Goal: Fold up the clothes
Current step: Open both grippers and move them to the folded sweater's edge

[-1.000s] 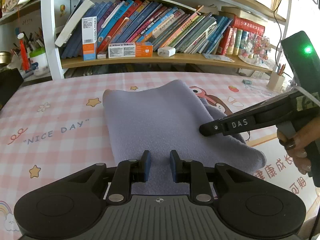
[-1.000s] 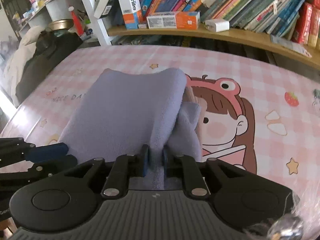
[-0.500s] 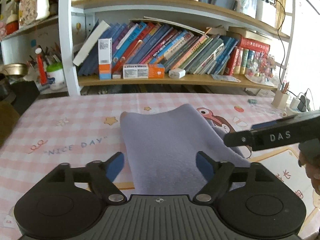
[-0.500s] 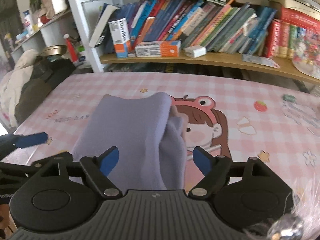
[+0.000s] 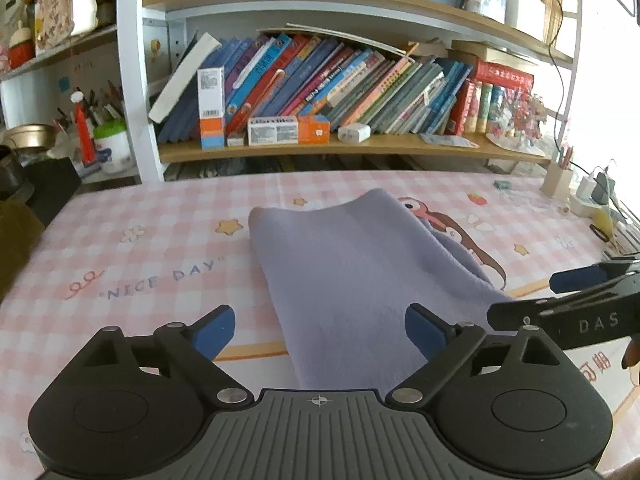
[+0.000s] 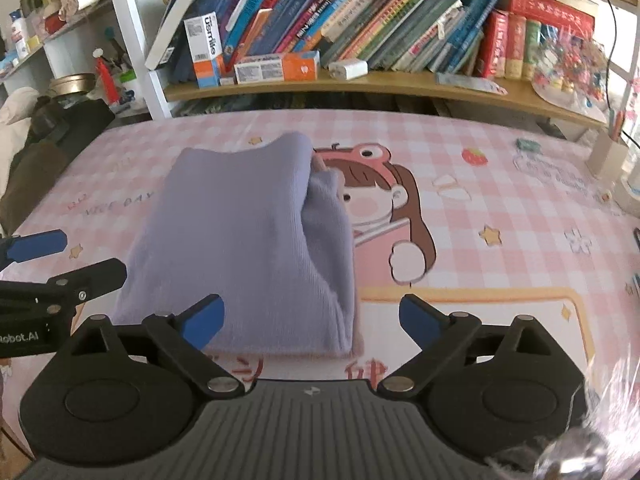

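A folded lavender garment (image 5: pixel 352 272) lies flat on the pink checked table cover (image 5: pixel 132 248), its thick folded side toward the right (image 6: pixel 328 240). My left gripper (image 5: pixel 320 326) hovers over the garment's near edge, jaws opening wide, the blue pads clear of the cloth. My right gripper (image 6: pixel 310 314) hangs above the near right corner of the garment (image 6: pixel 248 240), jaws also opening with nothing pressed between them. Each gripper shows in the other's view: the right one's fingers (image 5: pixel 576 280) at the right edge, the left one's fingers (image 6: pixel 36 246) at the left edge.
A bookshelf (image 5: pixel 340 148) full of slanted books and small boxes runs along the table's far side. A pen holder (image 5: pixel 556 178) and a charger stand at the far right. Dark bags (image 6: pixel 52 132) sit past the left edge.
Both grippers let go of the garment's near edge and spread wide. They drew back and rose a little, the right one more. The garment stays folded on the table.
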Motion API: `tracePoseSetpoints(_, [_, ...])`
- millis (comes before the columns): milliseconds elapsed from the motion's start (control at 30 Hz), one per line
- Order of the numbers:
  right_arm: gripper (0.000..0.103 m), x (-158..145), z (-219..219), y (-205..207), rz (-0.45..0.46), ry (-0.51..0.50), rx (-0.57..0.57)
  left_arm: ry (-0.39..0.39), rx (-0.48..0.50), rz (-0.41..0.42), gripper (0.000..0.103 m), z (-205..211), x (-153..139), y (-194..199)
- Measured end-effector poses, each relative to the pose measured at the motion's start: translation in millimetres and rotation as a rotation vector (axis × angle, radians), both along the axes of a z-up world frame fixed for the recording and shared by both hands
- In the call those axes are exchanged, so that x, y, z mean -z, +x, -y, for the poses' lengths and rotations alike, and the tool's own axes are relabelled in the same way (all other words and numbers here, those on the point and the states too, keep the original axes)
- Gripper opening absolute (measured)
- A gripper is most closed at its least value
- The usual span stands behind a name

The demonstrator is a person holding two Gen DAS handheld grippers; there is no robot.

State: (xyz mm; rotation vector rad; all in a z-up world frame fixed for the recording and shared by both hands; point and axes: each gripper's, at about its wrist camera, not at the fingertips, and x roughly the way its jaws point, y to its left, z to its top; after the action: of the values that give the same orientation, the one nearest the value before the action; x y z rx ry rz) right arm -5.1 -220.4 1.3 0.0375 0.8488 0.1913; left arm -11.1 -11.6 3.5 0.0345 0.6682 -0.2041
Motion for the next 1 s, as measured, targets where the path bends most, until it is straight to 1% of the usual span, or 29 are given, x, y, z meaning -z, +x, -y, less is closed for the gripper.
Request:
tracePoseSetpoints(200, [0.097,3.6,0.0,-5.9,-0.017,-0.010,0.045,-0.005,0.034,-0.021,0.095,-1.9,4.4,-0.3])
tracePoseSetpoints(300, [0.097,5.9,1.9,-7.8,-0.028,-0.008,0.067,-0.007,0.033,-0.050,0.095,-3.5,7.0,2.4])
tracePoseSetpoints(467, [0.097,6.6,7.3,-7.3,-0.036,0.010,0.070,-0.083,0.012,-0.112,0.095,-10.5,13.0,9.2])
tracePoseSetpoints(533, [0.097,5.4,12.5,-2.4,-0.038,0.029,0.062,-0.109,-0.004,-0.123,0.095,-12.8,14.1,13.3])
tracePoseSetpoints(667, [0.097,4.9,25.1,17.0,-0.058,0.101,0.041,-0.149,-0.048,-0.131,0.094,-15.1,13.8,24.0])
tracePoseSetpoints(767, [0.097,8.2,33.9,36.9,-0.096,0.181,0.016,-0.177,-0.083,-0.136,0.094,-17.5,13.5,33.6])
tracePoseSetpoints(900, [0.097,17.2,40.9,56.4,-0.147,0.223,0.004,-0.220,-0.133,-0.178,0.092,-22.6,20.0,48.8])
tracePoseSetpoints(1000, [0.097,27.1,47.6,68.2,-0.189,0.270,0.005,-0.238,-0.158,-0.208,0.092,-25.9,26.7,57.7])
